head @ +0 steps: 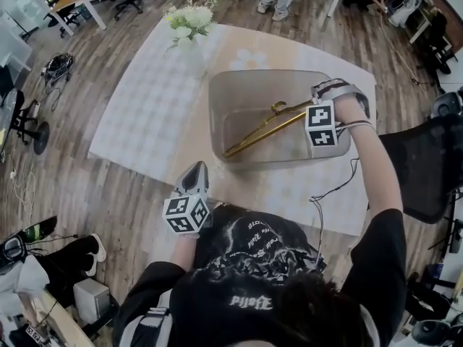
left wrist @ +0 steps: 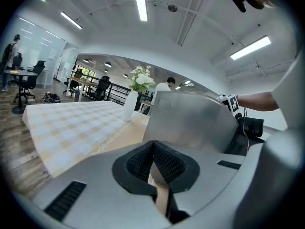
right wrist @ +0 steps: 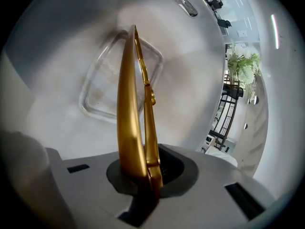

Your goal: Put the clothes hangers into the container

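A gold clothes hanger (head: 264, 130) lies slanted inside the translucent grey container (head: 217, 110) on the table. My right gripper (head: 309, 105) reaches over the container's right rim and is shut on the hanger's near end. In the right gripper view the hanger (right wrist: 128, 104) runs from between the jaws (right wrist: 143, 168) down toward the container's floor (right wrist: 57, 56). My left gripper (head: 195, 167) hovers at the table's front edge, short of the container, shut with nothing in it. In the left gripper view its pads meet (left wrist: 152, 144) and the container's wall (left wrist: 190, 123) stands just ahead.
A white vase with flowers (head: 192, 35) stands behind the container's left corner, also visible in the left gripper view as the vase (left wrist: 131, 104). A checked cloth (head: 145, 114) covers the table's left part. A black chair (head: 427, 165) stands to the right.
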A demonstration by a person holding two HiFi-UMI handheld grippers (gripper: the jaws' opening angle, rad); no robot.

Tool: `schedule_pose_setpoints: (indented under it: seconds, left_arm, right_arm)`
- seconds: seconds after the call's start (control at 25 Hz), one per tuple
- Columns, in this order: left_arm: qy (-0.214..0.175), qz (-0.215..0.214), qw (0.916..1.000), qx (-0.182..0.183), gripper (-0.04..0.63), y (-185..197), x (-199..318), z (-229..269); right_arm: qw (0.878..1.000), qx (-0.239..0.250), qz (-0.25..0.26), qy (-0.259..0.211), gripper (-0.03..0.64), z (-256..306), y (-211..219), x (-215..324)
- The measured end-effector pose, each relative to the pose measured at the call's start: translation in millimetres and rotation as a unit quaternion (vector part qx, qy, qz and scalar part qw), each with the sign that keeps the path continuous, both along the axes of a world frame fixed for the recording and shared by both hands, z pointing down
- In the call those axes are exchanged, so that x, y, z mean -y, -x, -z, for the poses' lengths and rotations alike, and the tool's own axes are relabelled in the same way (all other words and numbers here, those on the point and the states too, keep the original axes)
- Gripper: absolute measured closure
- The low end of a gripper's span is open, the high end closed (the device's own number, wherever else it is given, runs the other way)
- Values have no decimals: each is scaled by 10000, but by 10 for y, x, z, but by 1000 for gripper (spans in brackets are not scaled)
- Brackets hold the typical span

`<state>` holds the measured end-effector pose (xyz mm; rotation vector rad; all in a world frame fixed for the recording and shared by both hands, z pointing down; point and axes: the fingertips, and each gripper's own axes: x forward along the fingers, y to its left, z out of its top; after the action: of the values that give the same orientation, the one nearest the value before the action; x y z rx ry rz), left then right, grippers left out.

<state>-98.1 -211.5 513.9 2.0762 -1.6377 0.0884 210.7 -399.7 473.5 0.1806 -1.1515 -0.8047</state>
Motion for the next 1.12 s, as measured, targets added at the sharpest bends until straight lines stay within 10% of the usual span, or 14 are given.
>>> schedule_pose_setpoints:
  seconds: [1.12]
  left_arm:
    - [149, 33, 9999, -32, 575, 58, -21, -100]
  right_arm:
    - [9964, 264, -665, 464, 433, -188, -149, -2]
